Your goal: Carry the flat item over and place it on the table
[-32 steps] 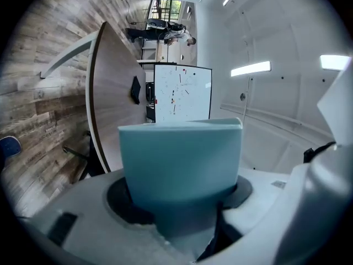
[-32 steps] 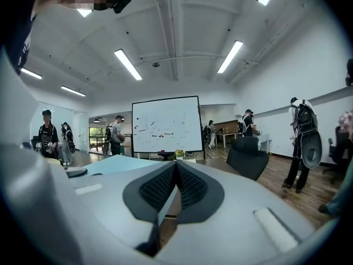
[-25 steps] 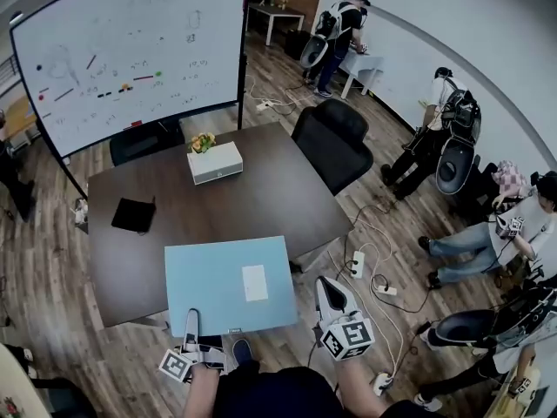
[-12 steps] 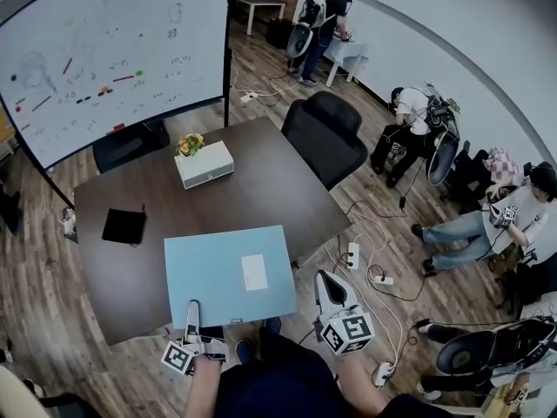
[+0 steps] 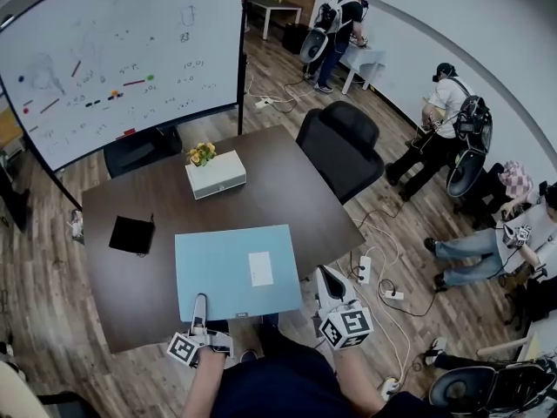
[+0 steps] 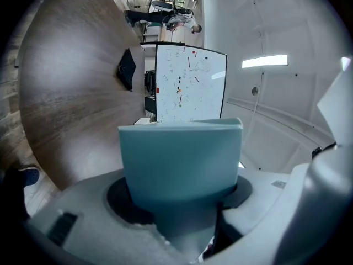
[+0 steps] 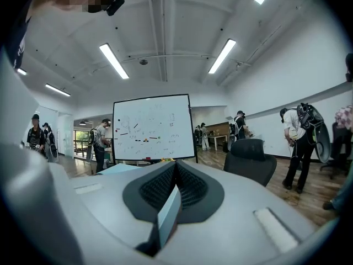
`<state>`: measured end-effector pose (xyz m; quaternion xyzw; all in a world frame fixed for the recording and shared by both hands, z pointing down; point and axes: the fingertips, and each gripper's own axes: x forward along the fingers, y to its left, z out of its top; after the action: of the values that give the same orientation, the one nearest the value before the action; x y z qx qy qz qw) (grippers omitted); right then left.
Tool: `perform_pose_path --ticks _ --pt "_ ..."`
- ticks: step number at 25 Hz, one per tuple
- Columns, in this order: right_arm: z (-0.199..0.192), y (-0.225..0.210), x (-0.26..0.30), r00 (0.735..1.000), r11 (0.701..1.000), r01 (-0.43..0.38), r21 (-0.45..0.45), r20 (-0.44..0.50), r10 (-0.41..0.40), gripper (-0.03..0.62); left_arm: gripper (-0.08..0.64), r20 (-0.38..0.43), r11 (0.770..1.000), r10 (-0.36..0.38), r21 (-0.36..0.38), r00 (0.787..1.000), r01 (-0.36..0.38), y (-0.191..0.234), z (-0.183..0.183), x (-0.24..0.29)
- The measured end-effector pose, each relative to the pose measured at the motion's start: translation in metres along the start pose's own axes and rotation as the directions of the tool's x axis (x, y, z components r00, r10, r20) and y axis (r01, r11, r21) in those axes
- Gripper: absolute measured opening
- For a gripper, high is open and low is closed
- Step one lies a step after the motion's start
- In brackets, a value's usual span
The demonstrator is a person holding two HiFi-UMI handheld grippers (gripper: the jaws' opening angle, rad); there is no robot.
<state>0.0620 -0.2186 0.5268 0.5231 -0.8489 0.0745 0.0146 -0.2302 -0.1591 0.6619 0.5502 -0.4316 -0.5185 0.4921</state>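
Person is holding a light blue flat rectangular board (image 5: 228, 273) with both tools, over the near part of the dark brown wooden desk (image 5: 287, 198). Left tool (image 5: 199, 306) is gripping the board's near edge, close to its left corner. In the left gripper view the blue board (image 6: 181, 164) is filling the space between the jaws, which are standing partly apart and clamping it. Right tool (image 5: 325, 279) is gripping the board at its near right corner. In the right gripper view the board's thin edge (image 7: 168, 211) is running between the black ribbed pads (image 7: 190, 189), and the jaws are pinching it, nearly together.

The board is lying flat and level, with most of it over the desk top. Its near right corner is sticking out past the desk's near edge. Cannot tell whether the underside is touching the desk. A small white label (image 5: 260, 268) is sitting on the board's top face, toward the right.

Farther along the desk a white rectangular box (image 5: 216, 174) is standing with yellow flowers (image 5: 202, 153) just behind it. A black flat square item (image 5: 132, 234) is lying near the left edge, apart from the board. A black office chair (image 5: 344, 146) is standing at the desk's far right side, and a large whiteboard (image 5: 113, 59) is standing behind the desk. White power strips (image 5: 364, 270) with cables are lying on the wood floor (image 5: 287, 85) right of the desk. Several people (image 5: 448, 129) are standing and sitting along the right wall
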Motion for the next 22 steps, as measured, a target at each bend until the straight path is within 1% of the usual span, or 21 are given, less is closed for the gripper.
perform_pose_path --ticks 2,5,9,13,18,20,22 --pt "0.004 -0.009 0.011 1.0 1.0 0.002 0.0 0.001 -0.002 0.003 0.262 -0.005 1.0 0.015 -0.008 1.0 -0.015 0.008 -0.002 0.016" --pt "0.01 -0.023 0.036 1.0 1.0 -0.004 -0.001 0.005 0.004 0.003 0.262 -0.008 0.999 0.045 0.006 0.999 -0.045 0.021 0.001 0.049" --pt "0.009 -0.04 0.061 1.0 1.0 -0.006 0.016 -0.007 0.006 0.003 0.262 -0.002 0.996 0.082 0.027 0.997 -0.082 0.044 0.003 0.088" --pt "0.014 -0.053 0.087 0.999 0.998 -0.033 0.045 -0.013 0.034 0.003 0.262 0.006 0.993 0.104 0.046 0.995 -0.104 0.067 0.0 0.126" --pt "0.015 -0.067 0.111 0.999 0.999 -0.044 0.032 -0.019 0.044 0.003 0.262 0.004 0.992 0.107 0.061 0.994 -0.107 0.096 0.0 0.163" --pt "0.013 -0.074 0.12 0.999 0.998 -0.046 0.037 -0.028 0.047 0.003 0.262 0.02 0.989 0.135 0.052 0.991 -0.136 0.113 0.002 0.172" --pt "0.014 -0.081 0.129 0.998 0.998 -0.048 0.039 -0.035 0.049 0.003 0.262 0.033 0.98 0.185 0.063 0.982 -0.186 0.131 0.006 0.178"
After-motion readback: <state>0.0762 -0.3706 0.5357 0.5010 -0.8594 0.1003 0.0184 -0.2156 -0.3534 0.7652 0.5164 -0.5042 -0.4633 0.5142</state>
